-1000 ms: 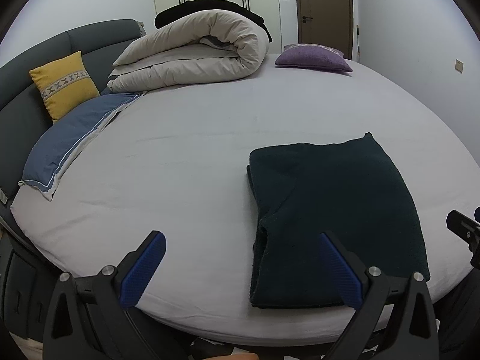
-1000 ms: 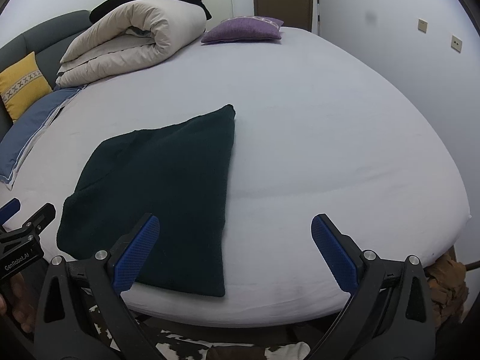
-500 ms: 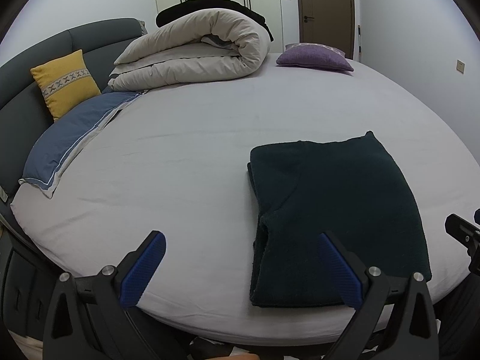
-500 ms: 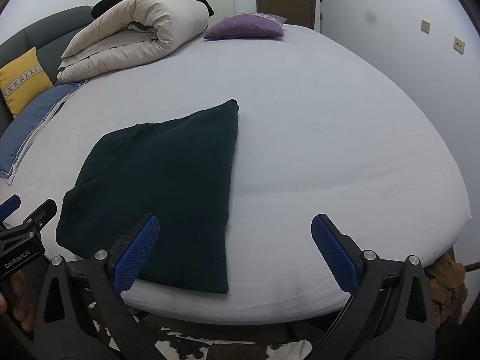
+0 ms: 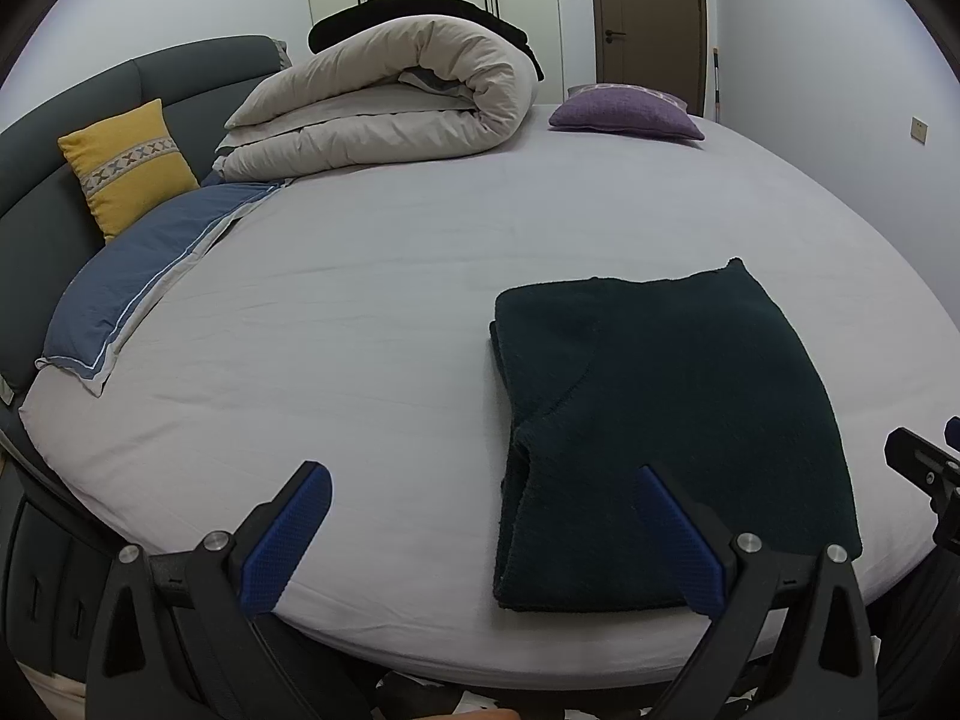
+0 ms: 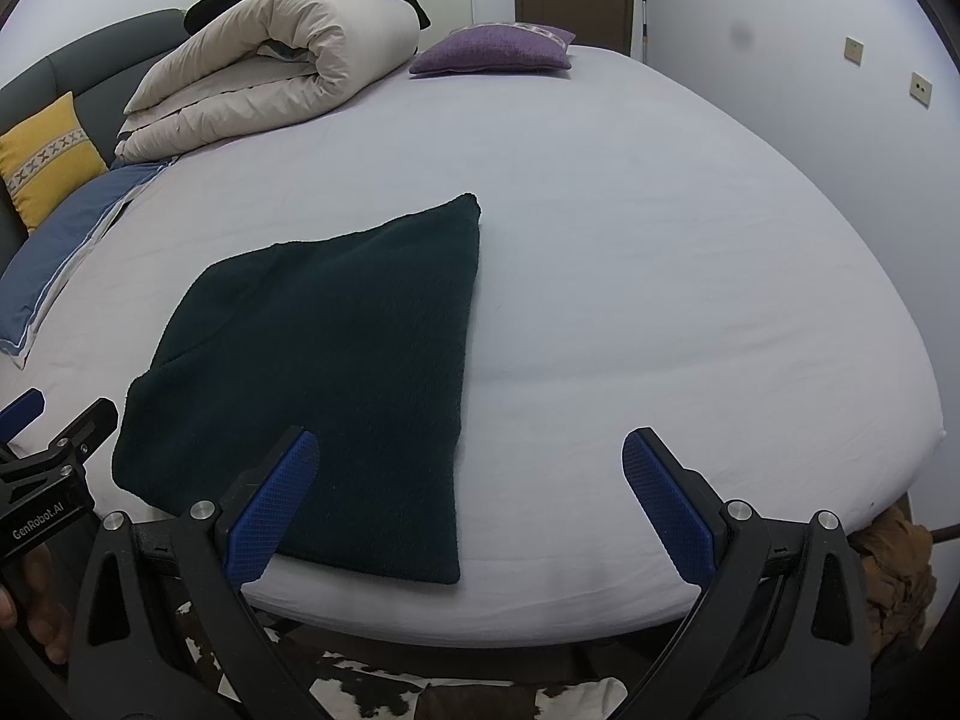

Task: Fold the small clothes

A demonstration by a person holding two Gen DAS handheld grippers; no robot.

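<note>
A dark green garment [image 5: 666, 414] lies folded flat into a rectangle near the front edge of the grey bed [image 5: 390, 276]. In the right wrist view the same garment [image 6: 336, 360] sits left of centre. My left gripper [image 5: 480, 534] hangs open over the bed's front edge, its right finger in front of the garment's near part. My right gripper [image 6: 468, 504] is open too, with its left finger over the garment's near right corner. Neither holds anything.
A rolled beige duvet [image 5: 390, 102] and a purple cushion [image 5: 624, 114] lie at the far side. A yellow cushion [image 5: 126, 162] and a blue pillow [image 5: 150, 264] rest by the dark headboard on the left. A wall [image 6: 810, 60] runs along the right.
Both grippers have drifted slightly, so the garment sits a little higher in the right wrist view. The garment itself has not moved and both grippers stay open.
</note>
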